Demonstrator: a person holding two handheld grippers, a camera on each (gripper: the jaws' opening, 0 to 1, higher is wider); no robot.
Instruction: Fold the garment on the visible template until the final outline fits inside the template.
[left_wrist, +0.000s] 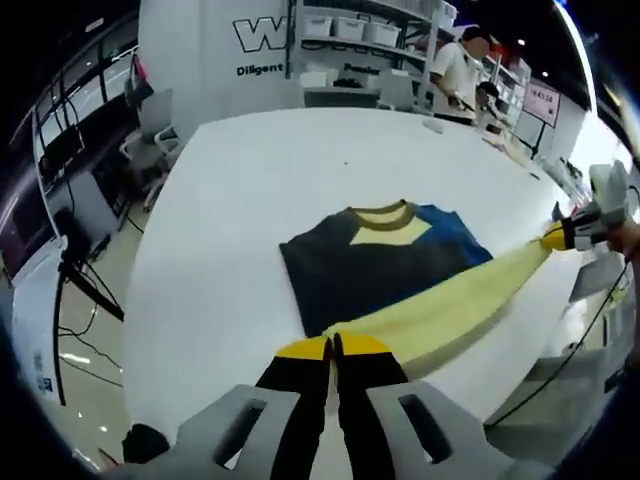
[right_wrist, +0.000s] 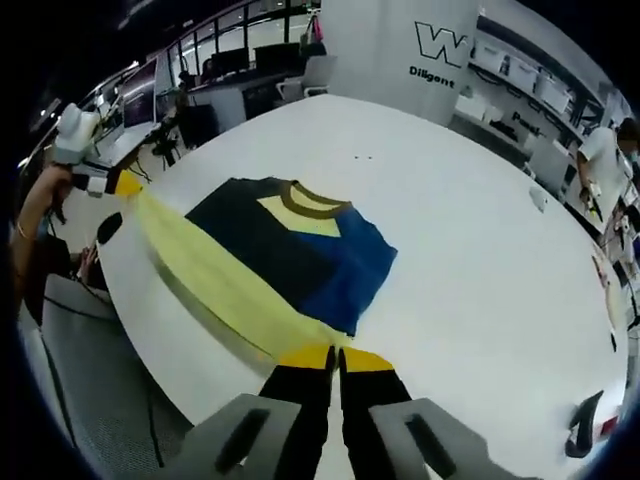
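A garment (left_wrist: 370, 265) with a dark navy body, a blue side, a pale yellow part and an olive collar lies on the white table (left_wrist: 300, 160). Its pale yellow edge (left_wrist: 450, 310) is lifted and stretched taut between both grippers. My left gripper (left_wrist: 333, 348) is shut on one end of that edge. The right gripper (left_wrist: 562, 236) holds the other end at the table's right rim. In the right gripper view my right gripper (right_wrist: 337, 358) is shut on the yellow edge (right_wrist: 215, 275) beside the blue side (right_wrist: 350, 265), and the left gripper (right_wrist: 122, 183) pinches the far end. I cannot make out a template outline.
The table's edge (right_wrist: 130, 290) runs close under the stretched edge. A grey chair back (right_wrist: 90, 380) stands just off the table. A person in white (left_wrist: 455, 70) works beyond the far end, by shelves with bins (left_wrist: 360, 25). Small items (right_wrist: 538, 198) lie at the table's far side.
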